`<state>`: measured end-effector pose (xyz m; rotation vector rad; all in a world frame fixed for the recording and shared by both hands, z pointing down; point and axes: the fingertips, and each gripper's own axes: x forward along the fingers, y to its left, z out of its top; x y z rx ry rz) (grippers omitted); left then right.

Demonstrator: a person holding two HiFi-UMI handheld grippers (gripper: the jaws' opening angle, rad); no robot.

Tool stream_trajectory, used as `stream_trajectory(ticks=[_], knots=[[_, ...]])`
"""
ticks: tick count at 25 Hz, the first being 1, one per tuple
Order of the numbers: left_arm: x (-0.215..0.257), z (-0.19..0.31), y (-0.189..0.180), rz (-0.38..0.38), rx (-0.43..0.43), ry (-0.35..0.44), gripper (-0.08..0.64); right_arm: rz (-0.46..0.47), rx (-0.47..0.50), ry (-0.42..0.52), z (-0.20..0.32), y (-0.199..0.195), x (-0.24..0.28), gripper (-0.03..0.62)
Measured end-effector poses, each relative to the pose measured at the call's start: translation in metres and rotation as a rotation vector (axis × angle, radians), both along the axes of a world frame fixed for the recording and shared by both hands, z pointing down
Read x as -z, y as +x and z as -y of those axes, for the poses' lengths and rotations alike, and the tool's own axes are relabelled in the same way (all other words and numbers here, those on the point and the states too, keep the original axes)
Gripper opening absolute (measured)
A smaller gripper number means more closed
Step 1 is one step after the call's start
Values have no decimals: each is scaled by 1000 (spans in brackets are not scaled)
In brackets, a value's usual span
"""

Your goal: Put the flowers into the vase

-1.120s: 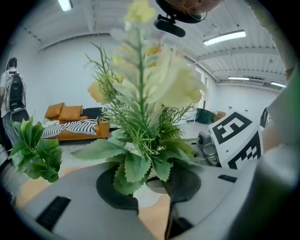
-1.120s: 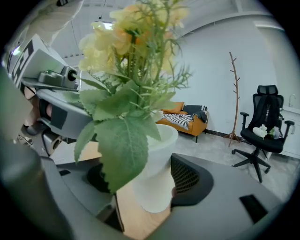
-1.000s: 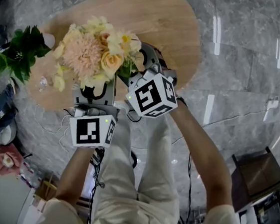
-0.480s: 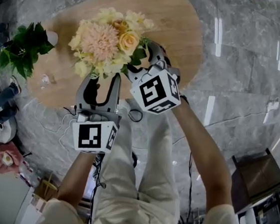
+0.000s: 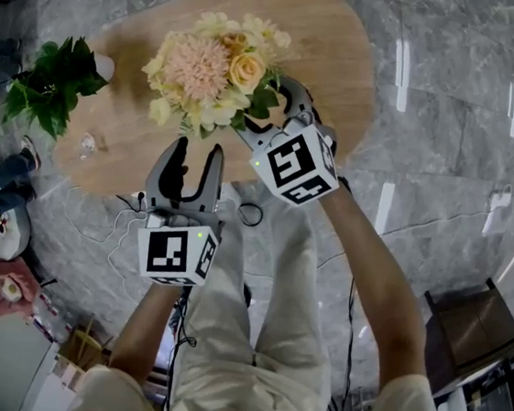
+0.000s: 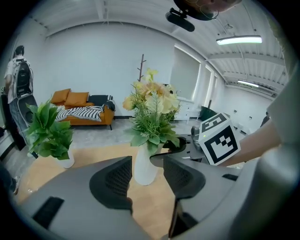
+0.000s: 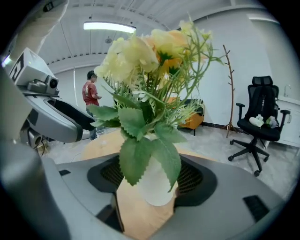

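One tool, the right gripper [image 7: 150, 182], clamps the vase [image 6: 144, 166] of flowers [image 5: 213, 68]; the left gripper [image 5: 196, 156], its jaws just opened, holds nothing.

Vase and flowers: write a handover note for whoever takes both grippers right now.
Left gripper: open. Its jaws have just been opening and nothing is between them. It hangs short of the white vase, over the table's near edge.
Right gripper: closed around the vase's body, steadying it.
Things: the flowers stand upright in the vase on the wooden table.
Done: the flowers are in the vase.
Left: probably only to let go with the right gripper, draw both back, and check that the vase stands on its own.
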<state>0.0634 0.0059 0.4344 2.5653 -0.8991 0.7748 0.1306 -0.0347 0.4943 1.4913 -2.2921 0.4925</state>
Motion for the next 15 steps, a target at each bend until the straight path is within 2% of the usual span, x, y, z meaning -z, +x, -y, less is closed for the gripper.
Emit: stream_trajectory(ticks=[8,15], knots=[[5,-1,-7,0,25,-10,190,3,-48,-36,-9,9,-4,301],[22,-4,-17,-57,56,-55,189,18,-103,-53,-19,23,11,305]])
